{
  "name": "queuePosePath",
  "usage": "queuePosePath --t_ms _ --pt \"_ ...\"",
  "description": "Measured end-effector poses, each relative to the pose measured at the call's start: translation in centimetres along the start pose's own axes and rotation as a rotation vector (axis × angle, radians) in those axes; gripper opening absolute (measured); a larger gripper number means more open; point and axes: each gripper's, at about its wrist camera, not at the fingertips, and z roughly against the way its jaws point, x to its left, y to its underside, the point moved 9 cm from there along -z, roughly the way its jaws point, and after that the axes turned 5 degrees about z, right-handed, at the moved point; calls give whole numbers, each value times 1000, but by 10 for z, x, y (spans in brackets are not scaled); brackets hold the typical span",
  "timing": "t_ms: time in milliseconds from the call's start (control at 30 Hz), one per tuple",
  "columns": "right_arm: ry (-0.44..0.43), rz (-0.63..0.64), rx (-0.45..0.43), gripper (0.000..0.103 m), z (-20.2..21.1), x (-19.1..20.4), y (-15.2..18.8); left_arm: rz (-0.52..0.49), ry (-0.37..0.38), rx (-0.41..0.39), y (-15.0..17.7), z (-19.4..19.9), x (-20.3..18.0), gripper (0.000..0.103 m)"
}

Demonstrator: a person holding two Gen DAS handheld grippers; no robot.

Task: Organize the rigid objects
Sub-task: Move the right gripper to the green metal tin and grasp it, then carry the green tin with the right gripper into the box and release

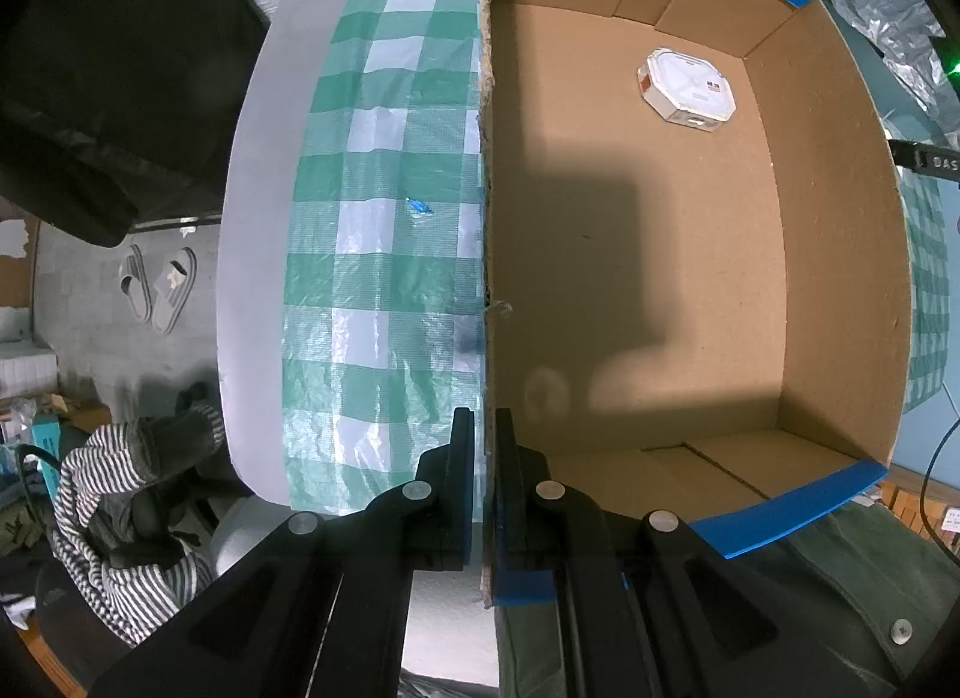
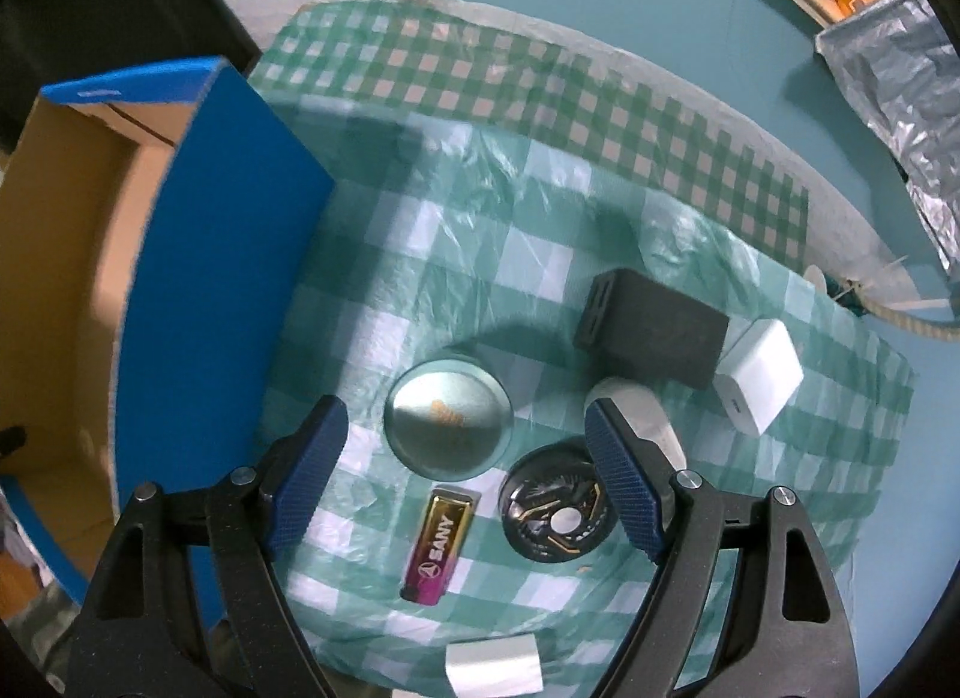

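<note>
My left gripper is shut on the left wall of an open cardboard box with blue outer sides. A white octagonal item lies on the box floor at the far end. My right gripper is open above the checked tablecloth. Between and below its fingers lie a round silver tin, a pink-gold lighter marked SANY and a dark round disc. Farther off are a black block, a white charger cube and a white rounded item behind the right finger.
The box's blue wall stands left of the right gripper. A small white piece lies at the cloth's near edge. Foil bags lie at the far right. Slippers and striped clothing are on the floor left of the table.
</note>
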Motion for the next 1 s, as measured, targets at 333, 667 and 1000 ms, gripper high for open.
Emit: queuePosePath --t_ms 333,667,1000 --pt "-26 -1 37 48 -18 3 4 0 1 -1 0 0 1 5" --pt "-32 -3 43 44 -9 5 6 -5 1 -2 0 -1 1 5" --pt "-35 53 -25 44 39 20 -6 -8 4 -2 -3 0 0 5"
